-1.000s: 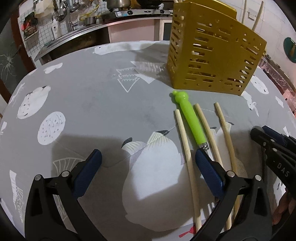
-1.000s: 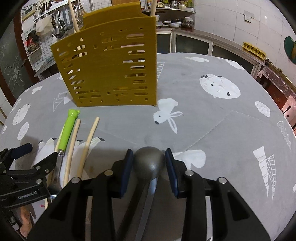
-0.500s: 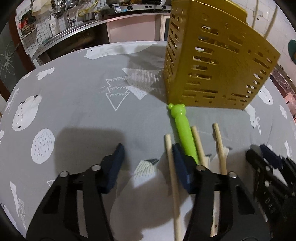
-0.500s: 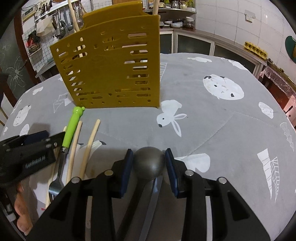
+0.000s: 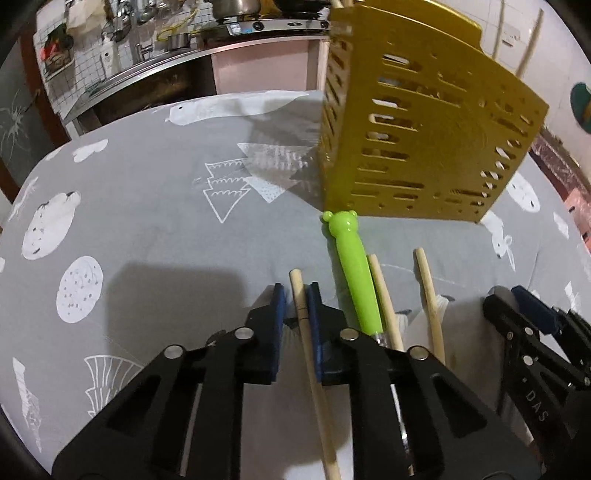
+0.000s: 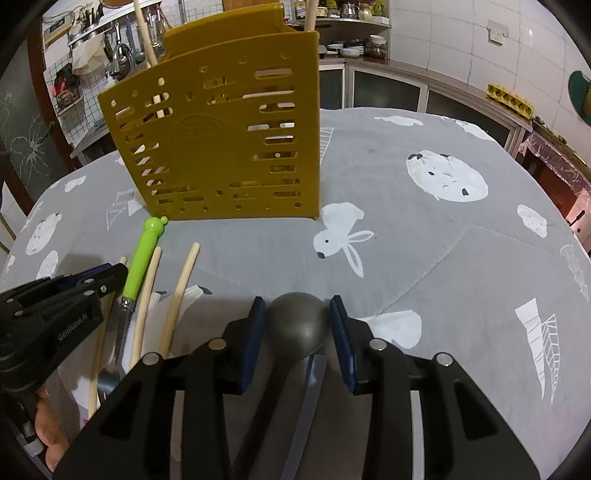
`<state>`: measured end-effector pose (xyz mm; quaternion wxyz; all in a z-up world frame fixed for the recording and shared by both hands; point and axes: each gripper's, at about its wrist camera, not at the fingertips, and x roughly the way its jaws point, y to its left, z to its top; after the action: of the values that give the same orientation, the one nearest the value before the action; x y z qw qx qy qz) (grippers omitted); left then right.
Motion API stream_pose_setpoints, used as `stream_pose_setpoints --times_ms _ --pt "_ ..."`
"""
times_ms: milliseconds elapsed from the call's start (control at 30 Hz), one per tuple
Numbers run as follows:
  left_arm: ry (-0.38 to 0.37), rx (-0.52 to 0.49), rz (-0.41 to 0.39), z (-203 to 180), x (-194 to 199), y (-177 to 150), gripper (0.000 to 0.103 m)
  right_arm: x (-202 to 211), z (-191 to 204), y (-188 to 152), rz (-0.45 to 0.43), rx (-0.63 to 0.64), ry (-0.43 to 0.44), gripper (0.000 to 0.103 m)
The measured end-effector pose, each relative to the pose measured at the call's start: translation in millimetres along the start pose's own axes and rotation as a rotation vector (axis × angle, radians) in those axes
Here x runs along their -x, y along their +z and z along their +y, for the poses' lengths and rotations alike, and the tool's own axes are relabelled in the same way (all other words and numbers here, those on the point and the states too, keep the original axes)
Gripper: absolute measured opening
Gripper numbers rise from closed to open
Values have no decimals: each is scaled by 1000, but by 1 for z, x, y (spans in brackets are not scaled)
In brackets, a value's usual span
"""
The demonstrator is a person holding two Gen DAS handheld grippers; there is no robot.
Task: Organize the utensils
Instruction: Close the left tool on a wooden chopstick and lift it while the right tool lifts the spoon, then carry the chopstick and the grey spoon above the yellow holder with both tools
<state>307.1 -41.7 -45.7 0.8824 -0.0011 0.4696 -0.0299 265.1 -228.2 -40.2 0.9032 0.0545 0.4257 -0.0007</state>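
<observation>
A yellow slotted utensil holder (image 5: 417, 133) stands on the grey tablecloth, with chopsticks standing in it (image 6: 142, 33). In front of it lie a green bear-handled fork (image 5: 352, 269) and two wooden chopsticks (image 5: 428, 291). My left gripper (image 5: 295, 299) is shut on a third wooden chopstick (image 5: 306, 328), the leftmost one, low at the cloth. My right gripper (image 6: 297, 314) is shut on a dark metal spoon (image 6: 297, 325), to the right of the lying utensils. The left gripper also shows in the right wrist view (image 6: 70, 295).
The round table wears a grey cloth with white animal prints (image 6: 424, 236). A kitchen counter with hanging tools (image 5: 147, 48) runs behind it. Cabinets and an egg tray (image 6: 509, 99) stand at the back right.
My left gripper moved forward and right over the leftmost chopstick and closed its jaws on it. My right gripper kept still with the spoon.
</observation>
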Motion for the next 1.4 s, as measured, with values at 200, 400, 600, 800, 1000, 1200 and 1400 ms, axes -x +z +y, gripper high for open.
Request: stream_pose_setpoints --times_ms 200,400,600,800,1000,1200,1400 --pt "-9 13 -13 4 1 -1 6 3 5 1 -11 13 14 36" --pt "-19 28 -53 11 15 -3 5 11 8 1 -47 23 36 36" --pt "-47 57 -126 24 43 -1 5 34 11 7 -137 35 53 36" --pt "-55 41 -257 35 88 2 5 64 13 12 -251 55 67 36" --pt "-61 27 -351 39 123 -4 5 87 16 10 -340 82 77 36" --pt "-72 35 -432 45 146 -15 5 113 20 2 -446 123 61 36" --pt "-68 27 -511 45 164 -27 5 132 21 -5 -540 164 44 36"
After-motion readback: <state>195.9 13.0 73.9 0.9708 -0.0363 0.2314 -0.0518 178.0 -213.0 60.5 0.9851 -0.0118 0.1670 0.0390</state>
